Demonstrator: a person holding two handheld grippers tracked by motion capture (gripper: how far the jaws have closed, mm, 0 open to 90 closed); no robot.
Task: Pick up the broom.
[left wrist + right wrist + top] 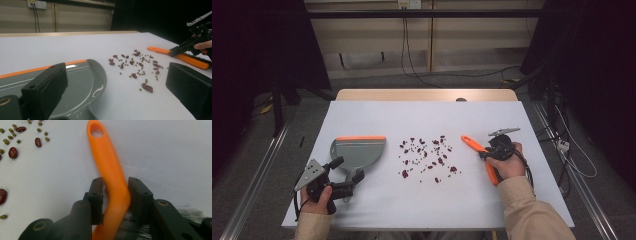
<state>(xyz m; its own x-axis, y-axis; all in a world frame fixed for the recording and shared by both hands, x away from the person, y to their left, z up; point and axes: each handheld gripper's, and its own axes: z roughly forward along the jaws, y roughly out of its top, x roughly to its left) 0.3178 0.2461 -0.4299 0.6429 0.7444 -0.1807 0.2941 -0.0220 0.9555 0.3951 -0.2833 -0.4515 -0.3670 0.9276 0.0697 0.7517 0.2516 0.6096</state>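
Left gripper (343,172) sat wide open at the near left, jaws either side of the dustpan (359,151) handle, not pressing it. Dustpan lay flat, orange lip away from the person. Beans (427,156) were scattered mid-table (377,112). Right gripper (115,195) was closed down around the brush (110,175) handle, brush lying on the table right of the beans.

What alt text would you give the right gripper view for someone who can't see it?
The right gripper closes its black jaws around the orange brush handle lying on the white table, bristles at the bottom edge. Red and green beans lie scattered at upper left.
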